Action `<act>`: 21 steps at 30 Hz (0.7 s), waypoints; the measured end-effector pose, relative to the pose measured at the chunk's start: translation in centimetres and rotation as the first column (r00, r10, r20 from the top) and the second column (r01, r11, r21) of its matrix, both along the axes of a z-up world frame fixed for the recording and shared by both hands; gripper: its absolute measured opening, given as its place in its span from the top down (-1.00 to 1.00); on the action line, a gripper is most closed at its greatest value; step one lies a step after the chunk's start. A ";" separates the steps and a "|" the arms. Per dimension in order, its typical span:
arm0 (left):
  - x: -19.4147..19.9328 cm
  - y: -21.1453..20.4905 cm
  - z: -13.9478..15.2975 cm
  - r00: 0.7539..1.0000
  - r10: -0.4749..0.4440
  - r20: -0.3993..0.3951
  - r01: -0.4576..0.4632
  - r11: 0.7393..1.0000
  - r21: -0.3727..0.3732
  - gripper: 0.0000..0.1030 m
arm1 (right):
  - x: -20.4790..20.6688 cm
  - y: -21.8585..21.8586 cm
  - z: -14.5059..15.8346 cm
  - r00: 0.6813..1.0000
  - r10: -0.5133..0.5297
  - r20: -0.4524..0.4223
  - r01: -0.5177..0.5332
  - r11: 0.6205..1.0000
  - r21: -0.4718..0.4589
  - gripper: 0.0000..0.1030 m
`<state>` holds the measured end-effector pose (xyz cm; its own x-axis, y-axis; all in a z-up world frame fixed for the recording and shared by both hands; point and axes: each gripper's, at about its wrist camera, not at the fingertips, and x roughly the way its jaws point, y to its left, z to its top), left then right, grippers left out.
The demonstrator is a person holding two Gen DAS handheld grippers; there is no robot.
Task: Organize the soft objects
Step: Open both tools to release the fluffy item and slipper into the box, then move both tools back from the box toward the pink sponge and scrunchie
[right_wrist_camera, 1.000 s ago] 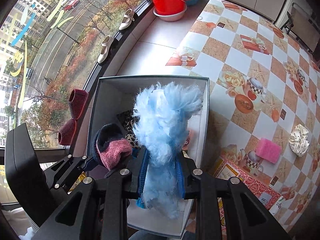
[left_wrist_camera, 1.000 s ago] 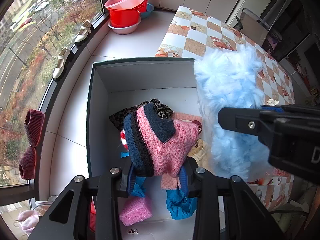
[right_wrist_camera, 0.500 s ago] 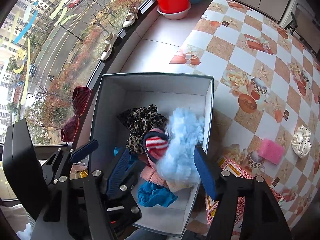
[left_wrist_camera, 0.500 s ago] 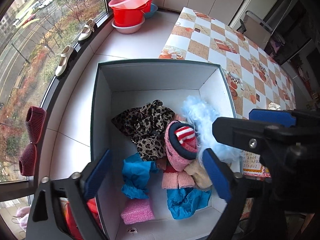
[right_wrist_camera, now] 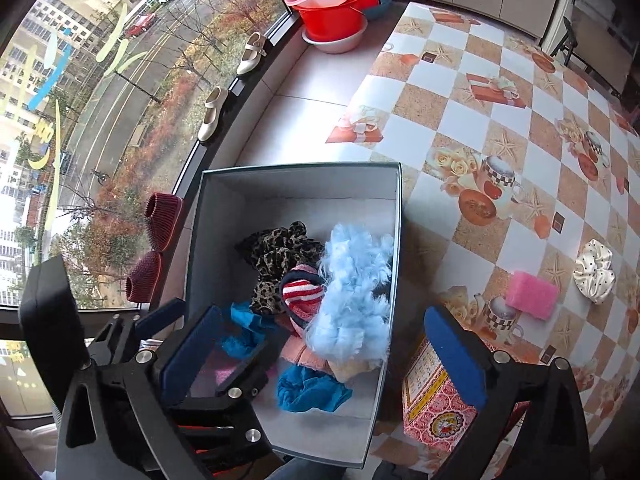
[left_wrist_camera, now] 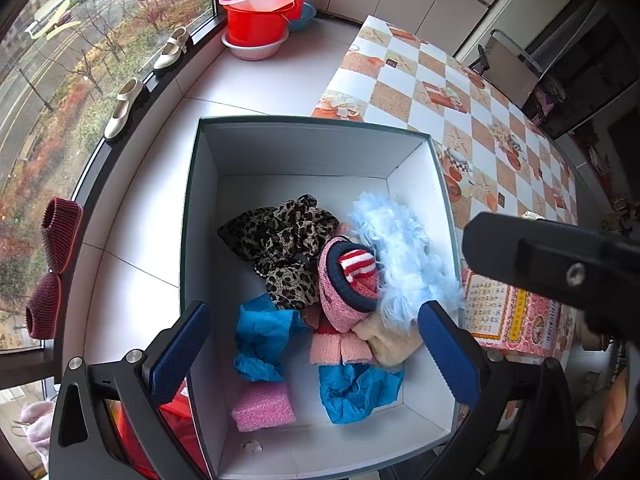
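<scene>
Only the right wrist view shows two items outside the box (right_wrist_camera: 394,240) — pink sponge (right_wrist_camera: 531,294), scrunchie (right_wrist_camera: 594,271).

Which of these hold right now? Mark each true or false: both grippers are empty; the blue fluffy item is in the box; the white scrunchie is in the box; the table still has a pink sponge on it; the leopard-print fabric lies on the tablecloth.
1. Both grippers are empty. True: the left gripper and the right gripper stand open with nothing between the pads; the right jaws have just been opening.
2. The blue fluffy item is in the box. True.
3. The white scrunchie is in the box. False: it lies on the tablecloth.
4. A pink sponge is on the table. True; another pink sponge is in the box.
5. The leopard-print fabric lies on the tablecloth. False: it is inside the box.
</scene>
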<state>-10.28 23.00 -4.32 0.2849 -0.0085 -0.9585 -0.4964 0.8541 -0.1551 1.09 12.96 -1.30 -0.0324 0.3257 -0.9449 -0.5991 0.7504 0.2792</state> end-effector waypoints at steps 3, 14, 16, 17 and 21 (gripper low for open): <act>-0.1 -0.3 0.9 1.000 -0.011 0.006 0.011 1.000 0.012 -1.00 | 0.0 -0.5 1.0 1.000 -0.021 -0.017 0.022 0.999 0.027 -0.98; 2.8 -3.6 5.2 0.995 -0.076 0.069 0.079 0.996 -0.041 -1.00 | 1.2 -7.1 5.8 0.991 -0.134 -0.023 0.136 0.983 0.124 -0.98; 3.9 -5.1 6.2 0.990 -0.108 0.089 0.113 0.992 -0.052 -1.00 | 1.9 -9.7 6.5 0.984 -0.176 -0.024 0.178 0.975 0.135 -0.98; 4.4 -5.8 6.6 0.988 -0.120 0.095 0.125 0.991 -0.055 -1.00 | 2.1 -10.6 6.7 0.981 -0.194 -0.024 0.195 0.971 0.135 -0.98; 6.7 -9.2 7.7 0.978 -0.179 0.106 0.189 0.978 -0.086 -1.00 | 3.9 -16.1 6.5 0.953 -0.300 -0.029 0.302 0.945 0.125 -0.98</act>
<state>-3.59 13.76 3.36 0.3617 -0.1596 -0.9185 -0.3105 0.9084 -0.2801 4.97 -3.17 5.15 0.0772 0.4381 -0.8956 -0.3478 0.8537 0.3877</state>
